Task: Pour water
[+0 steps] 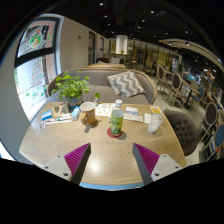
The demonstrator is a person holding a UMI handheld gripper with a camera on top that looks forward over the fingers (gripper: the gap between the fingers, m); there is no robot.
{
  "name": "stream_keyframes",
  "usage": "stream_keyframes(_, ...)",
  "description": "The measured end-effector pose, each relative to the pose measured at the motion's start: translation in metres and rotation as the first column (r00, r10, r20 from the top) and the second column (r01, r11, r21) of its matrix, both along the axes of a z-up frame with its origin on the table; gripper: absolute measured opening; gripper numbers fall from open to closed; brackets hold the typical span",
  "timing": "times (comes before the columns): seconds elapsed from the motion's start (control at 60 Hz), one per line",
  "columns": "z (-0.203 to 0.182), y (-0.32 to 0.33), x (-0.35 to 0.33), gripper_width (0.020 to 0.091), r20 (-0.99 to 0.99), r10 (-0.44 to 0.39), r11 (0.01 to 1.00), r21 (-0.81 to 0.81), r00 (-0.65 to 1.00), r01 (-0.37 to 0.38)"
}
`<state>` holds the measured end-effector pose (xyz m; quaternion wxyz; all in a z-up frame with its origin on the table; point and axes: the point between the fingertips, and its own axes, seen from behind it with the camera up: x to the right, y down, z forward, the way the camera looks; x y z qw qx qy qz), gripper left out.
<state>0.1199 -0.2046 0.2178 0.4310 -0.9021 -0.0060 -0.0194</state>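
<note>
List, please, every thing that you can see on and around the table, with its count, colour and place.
table: one, light wood, under everything
bottle: one, clear with green label, upright on a round coaster, ahead of the fingers
cup: one, pale, beside the bottle
potted plant: one, green, behind the cup
white cup: one, on the bottle's other side
sofa: one, grey, beyond the table
hand-held gripper: one, magenta pads, open, holding nothing

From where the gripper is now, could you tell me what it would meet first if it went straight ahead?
Probably the water bottle on the table: it stands beyond the open gripper, roughly in line with the gap, though depth is unclear.
</note>
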Motion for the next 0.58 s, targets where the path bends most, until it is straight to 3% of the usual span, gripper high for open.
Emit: stream_keyframes(0.583, 0.005, 0.0, -0.015, 0.0852, 0.056, 0.009, 1.0, 0.015, 0.998, -0.01)
